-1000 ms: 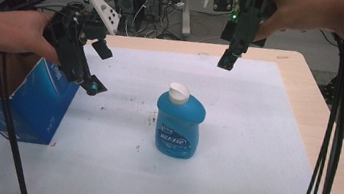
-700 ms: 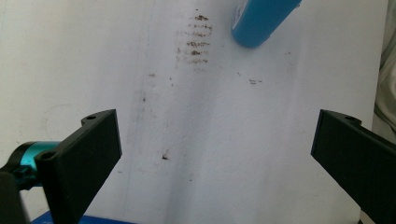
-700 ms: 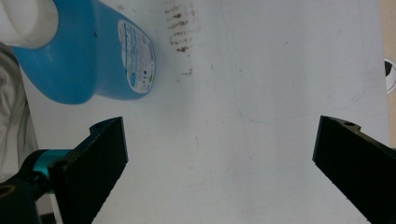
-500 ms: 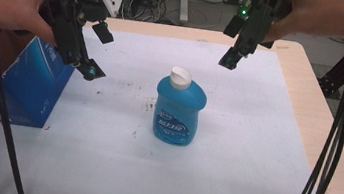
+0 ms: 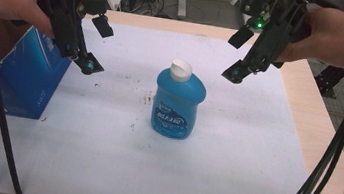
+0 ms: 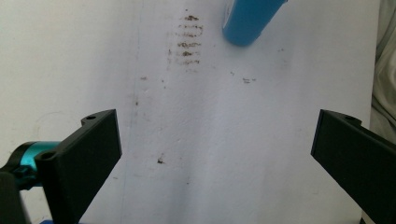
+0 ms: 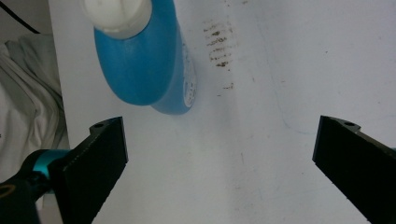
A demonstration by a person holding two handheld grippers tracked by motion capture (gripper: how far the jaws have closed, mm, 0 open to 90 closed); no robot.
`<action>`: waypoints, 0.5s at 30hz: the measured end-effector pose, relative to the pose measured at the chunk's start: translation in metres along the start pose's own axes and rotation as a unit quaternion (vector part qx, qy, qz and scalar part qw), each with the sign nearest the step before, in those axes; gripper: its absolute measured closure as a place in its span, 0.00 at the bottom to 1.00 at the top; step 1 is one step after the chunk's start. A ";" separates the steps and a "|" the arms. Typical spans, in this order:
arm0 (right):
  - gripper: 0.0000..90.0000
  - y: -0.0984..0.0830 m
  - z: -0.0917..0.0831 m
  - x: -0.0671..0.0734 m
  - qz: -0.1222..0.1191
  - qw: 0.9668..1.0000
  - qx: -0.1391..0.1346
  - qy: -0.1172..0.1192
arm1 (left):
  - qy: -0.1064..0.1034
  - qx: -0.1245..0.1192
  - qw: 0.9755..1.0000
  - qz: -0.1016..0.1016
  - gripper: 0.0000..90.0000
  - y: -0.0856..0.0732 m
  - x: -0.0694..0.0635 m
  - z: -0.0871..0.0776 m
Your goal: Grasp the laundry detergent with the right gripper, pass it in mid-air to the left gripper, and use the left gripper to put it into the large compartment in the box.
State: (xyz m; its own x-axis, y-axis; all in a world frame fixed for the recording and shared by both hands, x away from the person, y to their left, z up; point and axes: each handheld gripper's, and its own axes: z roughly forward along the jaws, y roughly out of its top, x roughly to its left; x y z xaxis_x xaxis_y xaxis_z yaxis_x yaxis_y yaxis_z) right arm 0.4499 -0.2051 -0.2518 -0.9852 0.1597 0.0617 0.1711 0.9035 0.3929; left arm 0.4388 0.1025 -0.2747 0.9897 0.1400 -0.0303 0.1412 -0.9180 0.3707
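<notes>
A blue plastic bottle [image 5: 178,103] with a white flip cap [image 5: 181,70] stands upright at the centre of the high view, on the white sheet [image 5: 199,181] covering the wooden worktop [image 5: 334,148]. The left gripper [image 5: 95,41] hangs at the upper left and the right gripper [image 5: 237,54] at the upper right, both held above and apart from the bottle, which sits between them. Both have their flat black jaws spread wide and empty. In the left gripper view the bottle's rounded body [image 6: 250,18] shows at the top, beyond the jaws; in the right gripper view it is at the upper left. Brown smudges [image 5: 147,98] mark the sheet beside it. A blue cardboard box [image 5: 16,76] sits at the left edge.
</notes>
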 end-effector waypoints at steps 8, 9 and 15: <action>0.03 -0.018 0.010 0.017 0.010 0.999 -0.050 0.011 | 0.002 0.000 1.000 0.006 0.02 0.001 -0.002 0.000; 0.03 -0.019 0.012 0.019 0.014 0.998 -0.055 0.013 | 0.003 0.001 1.000 0.007 0.02 0.001 -0.002 0.000; 0.03 -0.028 0.021 0.026 0.023 0.996 -0.081 0.015 | 0.005 0.000 1.000 0.010 0.02 0.002 -0.005 0.002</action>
State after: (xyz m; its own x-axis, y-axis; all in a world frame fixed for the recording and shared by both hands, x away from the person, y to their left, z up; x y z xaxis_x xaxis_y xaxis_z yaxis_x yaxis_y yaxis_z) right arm 0.4198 -0.2178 -0.2808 -0.9766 0.1853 0.1094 0.2150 0.8191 0.5319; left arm 0.4343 0.0993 -0.2756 0.9921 0.1244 -0.0139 0.1206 -0.9210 0.3705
